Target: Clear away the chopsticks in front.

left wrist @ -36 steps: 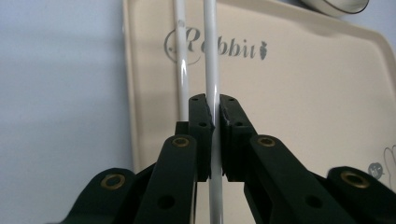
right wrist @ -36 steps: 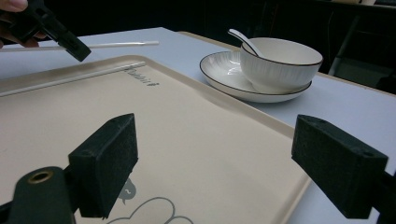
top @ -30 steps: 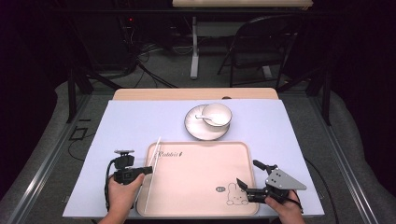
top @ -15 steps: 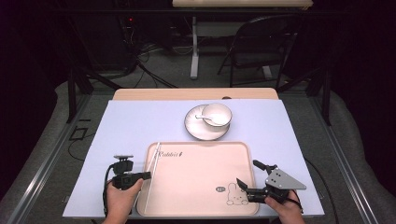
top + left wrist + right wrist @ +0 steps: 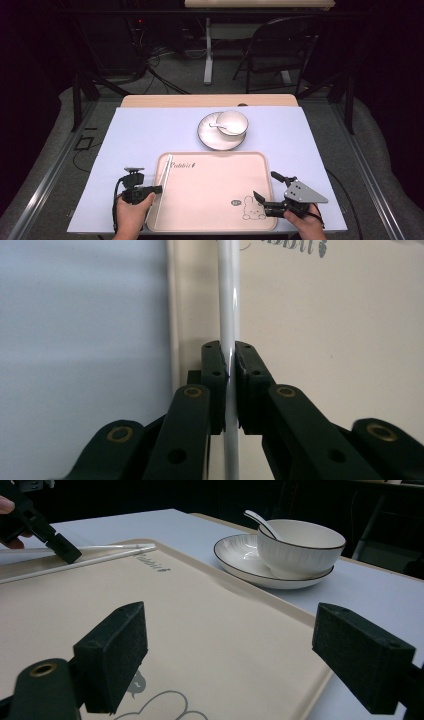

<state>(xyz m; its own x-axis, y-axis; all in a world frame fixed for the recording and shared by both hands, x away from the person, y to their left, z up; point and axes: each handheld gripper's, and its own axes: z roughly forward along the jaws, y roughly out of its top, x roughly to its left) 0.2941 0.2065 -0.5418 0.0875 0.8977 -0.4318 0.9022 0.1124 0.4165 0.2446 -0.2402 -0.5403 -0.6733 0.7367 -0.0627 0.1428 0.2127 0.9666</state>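
**Left gripper clamped on white chopstick at tray's left edge; right gripper spread wide over tray's near right corner**

Left side. The left gripper (image 5: 159,189) sits at the left rim of the beige tray (image 5: 215,227), held by the person's left hand (image 5: 131,215). In the left gripper view its two black jaws are pressed tight against a thin white chopstick (image 5: 229,315), which runs straight away from the camera between the pads. In the high view the chopstick (image 5: 164,187) lies lengthwise along the tray's left edge; a second white stick appears close beside it in the right gripper view, but whether the two touch cannot be told. The tray rests on a pale blue table cover (image 5: 145,135).

Centre. The tray's floor is bare apart from printed lettering near its far left corner and a rabbit drawing near its near right corner. Beyond the tray's far edge, just apart from it, stands a white plate (image 5: 210,137) with a dark rim. A white bowl (image 5: 232,122) sits on the plate, toward its right side, and a white spoon (image 5: 220,127) rests in the bowl, its handle pointing left.

Right side. The right gripper (image 5: 265,194) hovers over the tray's near right corner, held by the right hand (image 5: 302,225). In the right gripper view its jaws stand wide apart with nothing between them.
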